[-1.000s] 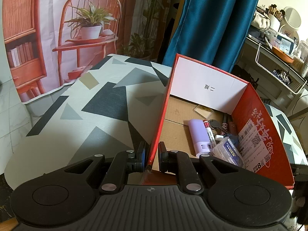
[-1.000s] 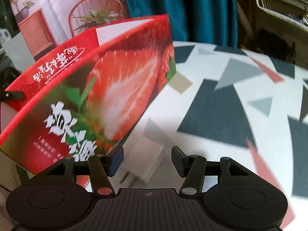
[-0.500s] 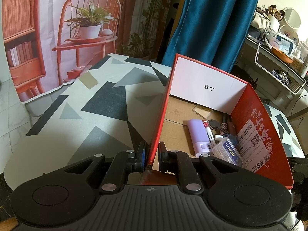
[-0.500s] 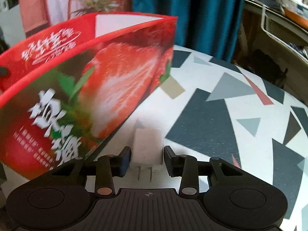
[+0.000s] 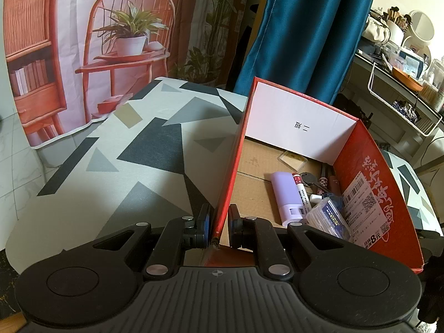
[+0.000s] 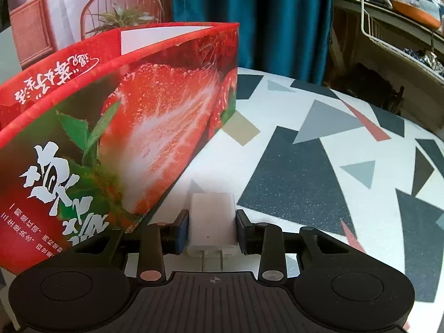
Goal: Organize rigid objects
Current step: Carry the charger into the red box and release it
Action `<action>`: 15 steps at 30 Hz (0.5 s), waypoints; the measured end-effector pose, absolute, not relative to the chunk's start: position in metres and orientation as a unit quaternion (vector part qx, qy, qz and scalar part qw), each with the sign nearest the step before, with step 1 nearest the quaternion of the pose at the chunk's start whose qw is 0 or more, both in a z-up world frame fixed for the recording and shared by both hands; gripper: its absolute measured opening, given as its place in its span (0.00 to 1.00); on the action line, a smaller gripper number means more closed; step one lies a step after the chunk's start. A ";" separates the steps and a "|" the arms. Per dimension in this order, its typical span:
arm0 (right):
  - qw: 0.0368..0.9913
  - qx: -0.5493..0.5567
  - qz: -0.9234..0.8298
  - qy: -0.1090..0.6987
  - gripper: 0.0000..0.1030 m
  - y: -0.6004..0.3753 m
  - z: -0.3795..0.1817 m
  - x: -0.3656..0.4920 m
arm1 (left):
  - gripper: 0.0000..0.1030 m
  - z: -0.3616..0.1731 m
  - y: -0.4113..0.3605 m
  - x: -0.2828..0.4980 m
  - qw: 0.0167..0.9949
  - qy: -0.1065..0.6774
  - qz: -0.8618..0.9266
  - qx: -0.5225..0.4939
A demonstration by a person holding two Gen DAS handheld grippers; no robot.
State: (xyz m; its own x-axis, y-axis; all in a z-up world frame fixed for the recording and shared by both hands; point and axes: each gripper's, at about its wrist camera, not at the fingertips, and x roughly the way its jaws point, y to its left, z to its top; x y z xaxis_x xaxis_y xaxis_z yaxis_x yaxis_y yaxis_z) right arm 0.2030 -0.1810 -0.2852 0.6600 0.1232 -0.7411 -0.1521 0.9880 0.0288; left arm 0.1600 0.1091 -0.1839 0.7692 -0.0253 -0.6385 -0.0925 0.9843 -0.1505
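A red strawberry-print cardboard box (image 5: 380, 186) stands open on the patterned table. My left gripper (image 5: 217, 222) is shut on the near end of the box's left wall. Inside lie a lilac tube (image 5: 285, 191), a marker (image 5: 302, 194), a clear packet (image 5: 330, 219) and other small items. In the right wrist view the box's outer side (image 6: 144, 127) fills the left. My right gripper (image 6: 212, 227) is shut on a white plug charger (image 6: 212, 219), prongs pointing back at the camera, just above the table beside the box.
The table (image 5: 144, 149) has a white cloth with grey and black triangles, also in the right wrist view (image 6: 319, 166). A teal curtain (image 5: 305, 33) hangs behind. A wire shelf with clutter (image 5: 402, 83) stands far right. A printed chair backdrop (image 5: 97, 41) is at the left.
My right gripper has closed onto the white charger and lifted it slightly, and its view has swung and steadied. The left gripper still holds the box wall unmoved.
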 end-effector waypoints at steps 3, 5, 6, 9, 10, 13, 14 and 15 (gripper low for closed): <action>0.918 -0.027 0.080 0.387 0.31 -0.185 -0.273 0.204 | 0.13 -0.184 0.109 0.160 0.937 0.339 0.018 -0.087; 0.923 -0.044 0.085 0.373 0.31 -0.186 -0.261 0.207 | 0.13 -0.184 0.109 0.160 0.937 0.339 0.018 -0.087; 0.925 -0.054 0.086 0.365 0.31 -0.186 -0.255 0.209 | 0.13 -0.184 0.109 0.160 0.937 0.339 0.018 -0.087; 0.933 -0.077 0.091 0.340 0.31 -0.188 -0.231 0.217 | 0.13 -0.184 0.110 0.160 0.937 0.339 0.018 -0.087; 0.936 -0.083 0.093 0.329 0.31 -0.188 -0.221 0.220 | 0.13 -0.184 0.110 0.160 0.937 0.339 0.017 -0.087; 0.944 -0.096 0.102 0.299 0.31 -0.187 -0.195 0.231 | 0.13 -0.184 0.109 0.160 0.937 0.339 0.017 -0.087; 0.946 -0.098 0.108 0.291 0.31 -0.186 -0.186 0.235 | 0.13 -0.184 0.110 0.160 0.937 0.339 0.017 -0.087; 0.946 -0.100 0.117 0.284 0.31 -0.183 -0.178 0.239 | 0.13 -0.184 0.110 0.160 0.937 0.339 0.018 -0.088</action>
